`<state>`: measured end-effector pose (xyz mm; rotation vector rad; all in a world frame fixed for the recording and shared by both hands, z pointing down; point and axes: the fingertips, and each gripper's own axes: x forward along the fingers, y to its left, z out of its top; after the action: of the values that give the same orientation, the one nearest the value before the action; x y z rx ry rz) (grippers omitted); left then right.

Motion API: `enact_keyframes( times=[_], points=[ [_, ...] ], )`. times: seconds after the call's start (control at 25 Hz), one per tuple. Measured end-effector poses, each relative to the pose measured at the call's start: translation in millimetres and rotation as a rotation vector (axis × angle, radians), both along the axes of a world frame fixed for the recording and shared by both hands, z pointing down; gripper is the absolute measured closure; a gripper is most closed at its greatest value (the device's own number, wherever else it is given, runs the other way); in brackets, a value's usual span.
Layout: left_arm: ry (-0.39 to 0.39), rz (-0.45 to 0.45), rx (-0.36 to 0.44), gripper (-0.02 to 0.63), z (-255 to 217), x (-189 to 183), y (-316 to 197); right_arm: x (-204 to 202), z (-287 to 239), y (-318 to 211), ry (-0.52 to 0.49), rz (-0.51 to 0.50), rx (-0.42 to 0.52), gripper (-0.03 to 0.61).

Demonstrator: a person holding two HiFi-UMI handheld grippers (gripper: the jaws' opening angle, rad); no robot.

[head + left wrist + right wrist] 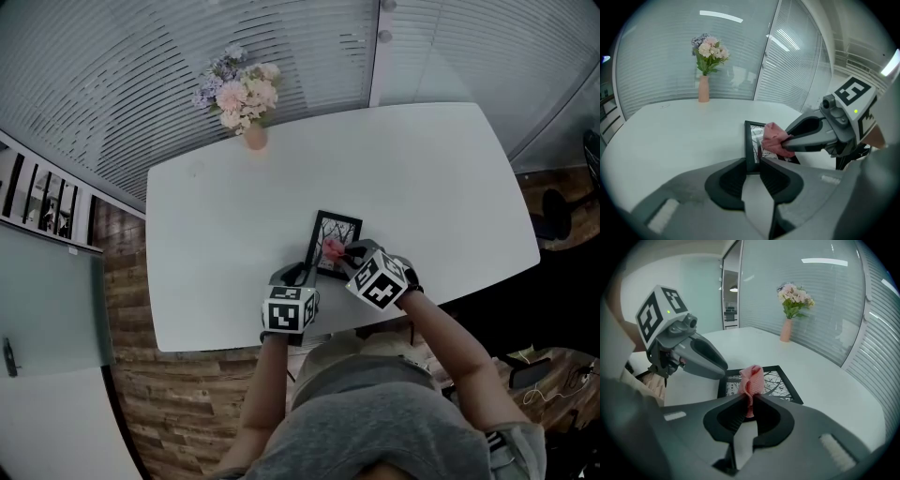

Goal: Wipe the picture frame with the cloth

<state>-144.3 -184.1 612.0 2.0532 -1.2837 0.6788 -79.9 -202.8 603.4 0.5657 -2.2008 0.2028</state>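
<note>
Table (422,178) | picture frame (341,231) edge between left gripper (752,165) fingers (727,182) | right gripper (749,401) pinches cloth (752,377)

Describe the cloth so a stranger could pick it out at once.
Start at the large white table and find the black rectangular picture frame lying flat near its front edge. Over its glass, the right hand-held gripper pinches a small crumpled pink cloth. Nothing else there is soft and pink; the pink vase of flowers stands at the far edge.

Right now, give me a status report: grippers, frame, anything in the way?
Left gripper clamped on picture frame near corner. Right gripper pinching pink cloth, cloth over the frame. Flower vase at far edge, nothing obstructing.
</note>
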Motion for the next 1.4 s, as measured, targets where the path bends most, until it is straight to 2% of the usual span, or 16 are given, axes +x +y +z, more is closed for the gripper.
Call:
enact_keyframes(
  times=[0.2, 0.52, 0.72, 0.92, 1.04, 1.2, 1.4],
  points=[
    [-0.009, -0.019, 0.002, 0.533, 1, 0, -1, -5, 2, 12, -0.007, -0.028, -0.011, 0.540],
    [-0.015, -0.074, 0.022, 0.534, 0, -1, 0, -4, -1, 13, -0.022, -0.009, 0.006, 0.538],
    [-0.050, -0.093, 0.065, 0.534, -5, 2, 2, 2, -12, 8, -0.099, 0.065, 0.052, 0.538],
    [-0.050, -0.145, 0.125, 0.534, -30, 5, 16, 11, -35, 16, -0.183, 0.124, 0.062, 0.538],
    [-0.056, -0.181, 0.153, 0.535, -42, 9, 28, 18, -49, 25, -0.230, 0.130, 0.062, 0.538],
    [-0.054, -0.239, 0.188, 0.586, -59, 19, 49, 30, -68, 43, -0.296, 0.131, 0.060, 0.538],
    [-0.055, -0.294, 0.232, 0.612, -75, 38, 85, 49, -93, 72, -0.368, 0.113, 0.081, 0.538]
  ],
)
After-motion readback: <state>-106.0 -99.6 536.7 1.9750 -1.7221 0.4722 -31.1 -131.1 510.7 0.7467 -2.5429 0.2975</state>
